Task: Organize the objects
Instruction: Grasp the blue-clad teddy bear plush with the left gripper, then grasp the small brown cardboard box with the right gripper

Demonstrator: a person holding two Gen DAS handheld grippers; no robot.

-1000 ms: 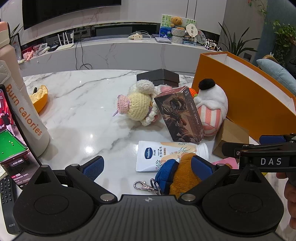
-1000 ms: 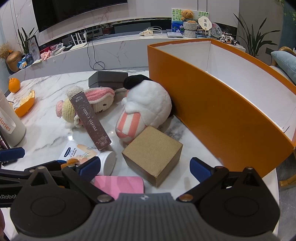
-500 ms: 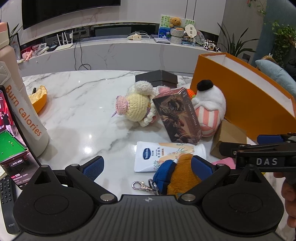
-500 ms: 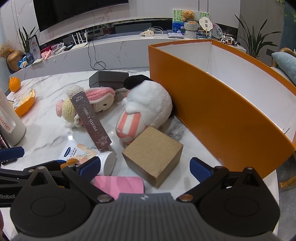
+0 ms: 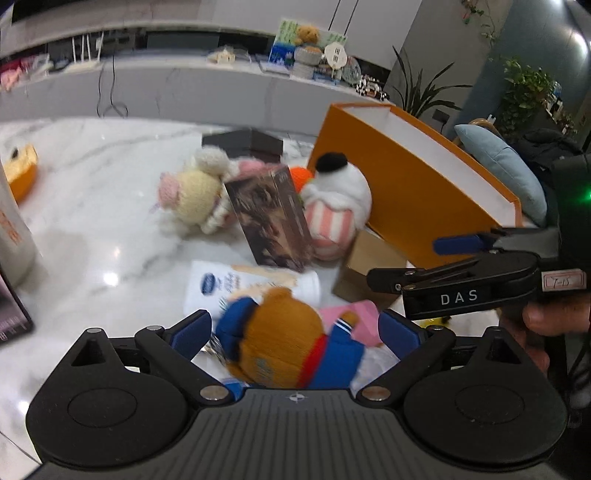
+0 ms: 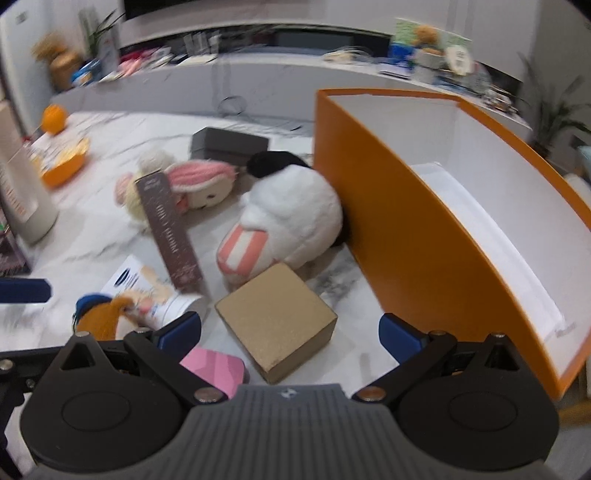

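Bear keychain (image 5: 284, 332) between wide-open left tongs (image 5: 295, 328), unclamped; right tongs (image 6: 291, 328) equally wide, empty.

White marble table (image 5: 92, 177), glossy, ceiling-light glare spots on it. Behind it a long white marble counter (image 5: 177, 79) cluttered with small items, cable hanging down its front. Dark TV screen (image 6: 207, 5) on pale wall above. Leafy potted plants (image 5: 424, 85) at right, light blue cushion (image 5: 506, 166) on a chair. Both views motion-blurred.
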